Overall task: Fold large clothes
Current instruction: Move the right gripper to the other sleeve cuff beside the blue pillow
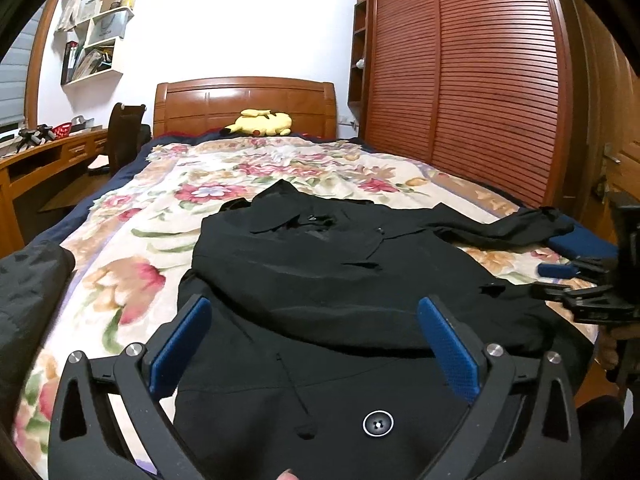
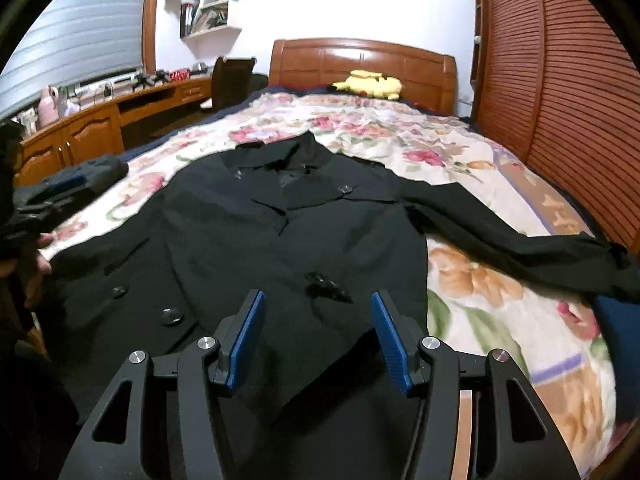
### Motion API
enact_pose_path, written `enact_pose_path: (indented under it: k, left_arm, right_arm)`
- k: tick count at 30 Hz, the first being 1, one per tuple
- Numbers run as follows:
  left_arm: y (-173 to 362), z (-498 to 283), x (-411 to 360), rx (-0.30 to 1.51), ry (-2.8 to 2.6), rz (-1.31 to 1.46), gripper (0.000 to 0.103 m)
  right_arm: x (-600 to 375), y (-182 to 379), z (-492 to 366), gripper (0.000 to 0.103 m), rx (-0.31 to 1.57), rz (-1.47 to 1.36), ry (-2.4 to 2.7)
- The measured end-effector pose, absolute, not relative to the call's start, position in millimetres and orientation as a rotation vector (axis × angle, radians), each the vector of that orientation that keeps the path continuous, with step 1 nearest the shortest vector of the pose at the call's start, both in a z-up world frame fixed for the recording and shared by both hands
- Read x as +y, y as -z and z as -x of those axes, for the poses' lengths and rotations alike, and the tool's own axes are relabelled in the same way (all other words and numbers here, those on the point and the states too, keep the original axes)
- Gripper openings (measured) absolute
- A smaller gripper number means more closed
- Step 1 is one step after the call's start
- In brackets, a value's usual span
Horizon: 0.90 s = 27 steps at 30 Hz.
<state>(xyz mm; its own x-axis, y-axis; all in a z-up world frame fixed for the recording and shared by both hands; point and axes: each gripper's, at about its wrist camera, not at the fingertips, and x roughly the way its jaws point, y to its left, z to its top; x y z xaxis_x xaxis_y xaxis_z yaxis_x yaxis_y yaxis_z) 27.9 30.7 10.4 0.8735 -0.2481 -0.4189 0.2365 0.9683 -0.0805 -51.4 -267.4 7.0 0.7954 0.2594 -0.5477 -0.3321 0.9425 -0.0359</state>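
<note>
Black long button-front coat (image 2: 288, 224) is spread face-up mid-frame on the floral-quilted bed (image 2: 500, 300), one sleeve flung right. Left gripper (image 1: 314, 344) fingers wide, right gripper (image 2: 318, 336) half-open, nothing held (both above the hem). The stray sleeve should be folded in first, pinched at the cuff.

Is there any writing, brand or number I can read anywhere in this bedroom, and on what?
No text can be read in either view.
Books and binders on the wall shelf: any spine lettering is too small and blurred.
Black coat on the floral bedspread: no visible label or tag.
Yellow plush toy: no writing.
Items on the desk: too small to tell.
</note>
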Motion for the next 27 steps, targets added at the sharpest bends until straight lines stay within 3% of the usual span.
enact_pose_path:
  k: [10, 15, 27]
  left_arm:
    - [-7, -31, 18, 0.443, 0.273, 0.037, 0.103]
    - [-9, -29, 18, 0.428, 0.262, 0.052, 0.103]
    - [-4, -29, 4, 0.417, 0.243, 0.004, 0.103]
  right_arm:
    - [-242, 36, 30, 0.046, 0.745, 0.205, -0.416]
    - [-240, 37, 28, 0.053, 0.752, 0.223, -0.412]
    - [-256, 50, 27, 0.056, 0.706, 0.12, -0.461]
